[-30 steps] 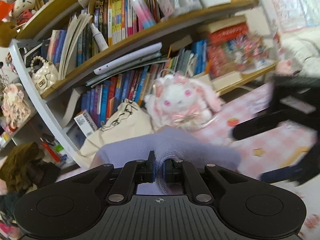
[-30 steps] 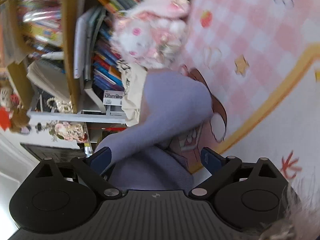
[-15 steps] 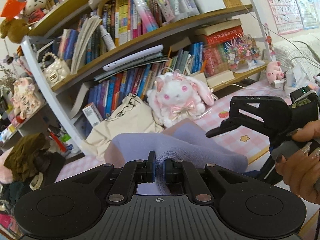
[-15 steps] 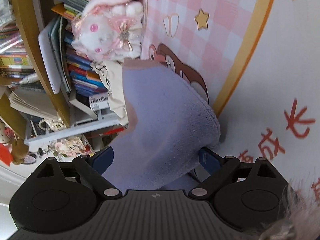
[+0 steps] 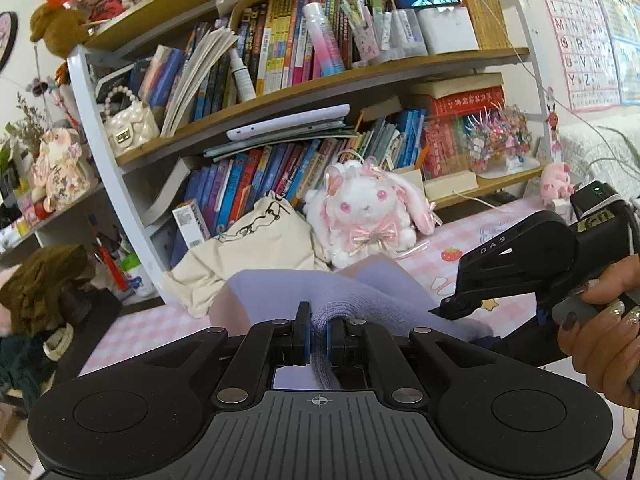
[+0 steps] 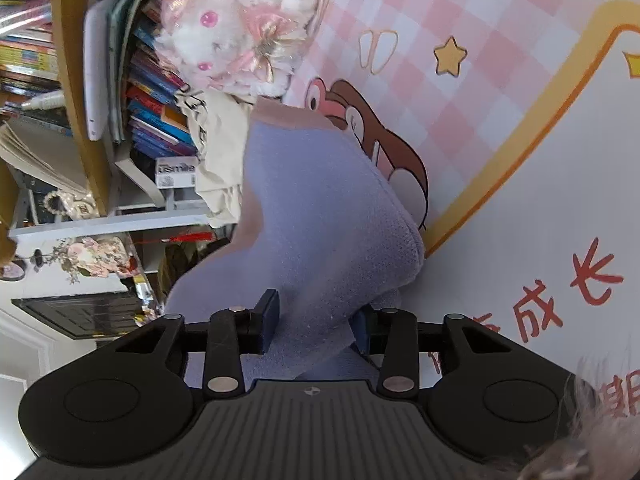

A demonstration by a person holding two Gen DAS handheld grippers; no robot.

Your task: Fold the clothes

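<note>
One lavender garment (image 5: 320,300), two grippers, one white bunny plush (image 5: 362,212) at twelve o'clock and one cream bag (image 5: 248,256) at eleven are showing.

Lavender garment (image 5: 352,300): soft knit cloth, fuzzy napped surface, matt; fine ribbing where bunched.
Left gripper (image 5: 317,338): matt black plastic, ribbed top plate, bright metal pivot pins.
Right gripper (image 6: 316,322): same matt black plastic, blue pads.
Mat (image 6: 500,92) under the garment: smooth, slightly glossy printed sheet.
Behind the garment: plush rabbit (image 5: 366,216), fluffy pile, shiny ribbon; cream bag (image 5: 256,256), plain matt cloth; shelf (image 5: 304,92), wood boards.
</note>
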